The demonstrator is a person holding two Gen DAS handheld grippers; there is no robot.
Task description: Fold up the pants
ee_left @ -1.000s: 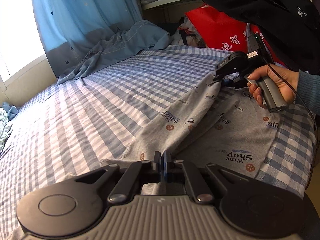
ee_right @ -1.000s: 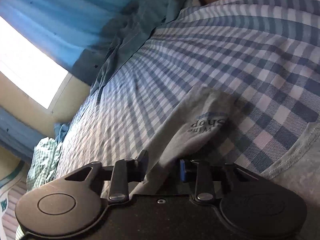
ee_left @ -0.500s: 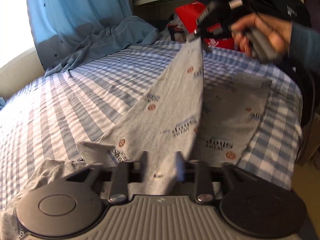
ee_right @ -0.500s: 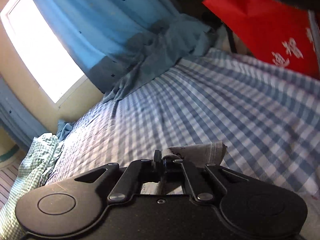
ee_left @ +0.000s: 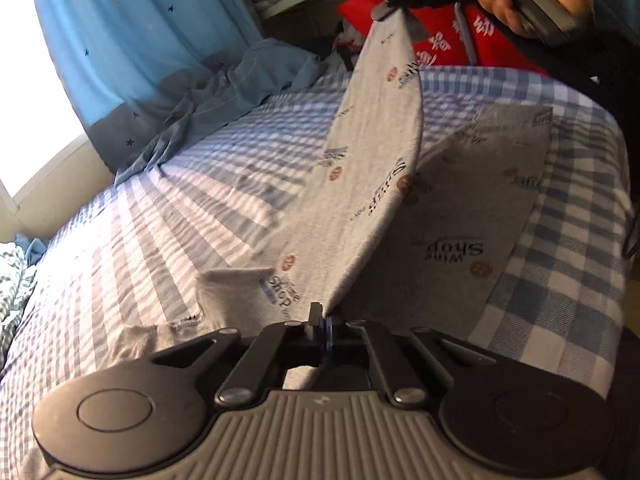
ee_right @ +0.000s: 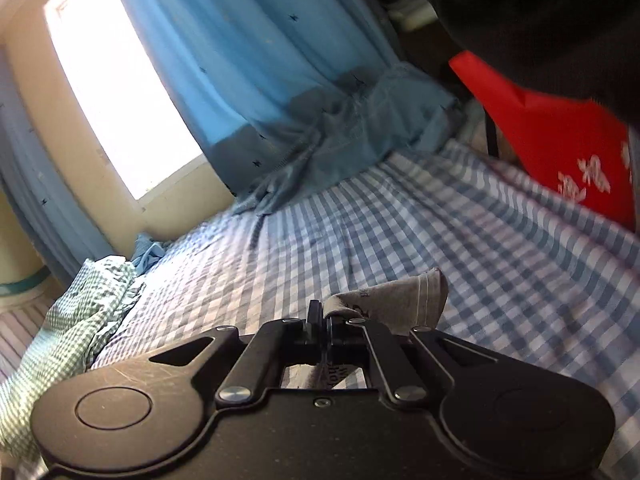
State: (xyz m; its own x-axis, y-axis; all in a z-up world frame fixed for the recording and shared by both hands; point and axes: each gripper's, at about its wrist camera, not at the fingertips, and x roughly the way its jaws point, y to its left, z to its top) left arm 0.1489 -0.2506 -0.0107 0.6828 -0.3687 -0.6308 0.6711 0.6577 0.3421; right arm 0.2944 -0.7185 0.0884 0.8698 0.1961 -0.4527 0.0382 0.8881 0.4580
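Your left gripper (ee_left: 320,320) pinches the near edge of the grey pants (ee_left: 372,152), jaws pressed together on the cloth. Your right gripper (ee_right: 320,318) is clamped on the far end of the same leg and holds it above the bed (ee_left: 160,220). That leg stretches taut between the two grippers; the rest of the pants lies flat near the bed's right edge.

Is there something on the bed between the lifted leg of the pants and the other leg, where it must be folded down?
Nothing visible. The lifted leg, clamped by the left gripper and the right gripper, hangs above the flat leg, whose surface is bare; only the checked sheet surrounds it.
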